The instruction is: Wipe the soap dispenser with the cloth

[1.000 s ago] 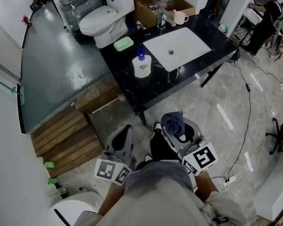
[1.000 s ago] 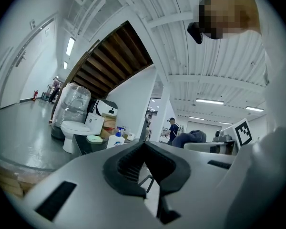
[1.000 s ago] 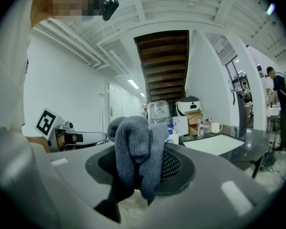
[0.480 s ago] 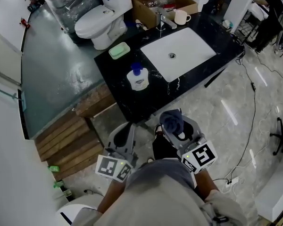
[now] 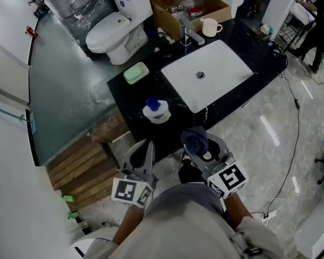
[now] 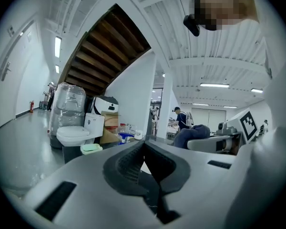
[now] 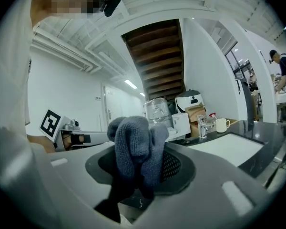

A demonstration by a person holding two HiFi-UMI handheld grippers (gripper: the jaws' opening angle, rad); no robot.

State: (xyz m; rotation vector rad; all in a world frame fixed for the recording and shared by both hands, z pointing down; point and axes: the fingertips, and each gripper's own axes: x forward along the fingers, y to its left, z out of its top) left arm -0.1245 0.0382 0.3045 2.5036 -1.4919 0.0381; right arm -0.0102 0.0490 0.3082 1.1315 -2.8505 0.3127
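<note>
The soap dispenser, a white bottle with a blue pump top, stands near the front left of the black counter. It is a short way ahead of both grippers. My left gripper is shut with nothing in it and hangs just short of the counter's front edge, below and left of the dispenser. My right gripper is shut on a bunched grey-blue cloth, which sticks out past the jaws. The cloth also shows at the right of the left gripper view.
A white sink is set in the counter, with a faucet and a white mug behind it. A green soap dish lies at the counter's back left. A toilet and a cardboard box stand beyond. Wooden steps lie at the left.
The counter and dispenser have come closer to both grippers as the person walked forward. The right gripper still holds the cloth and the left stays shut.
</note>
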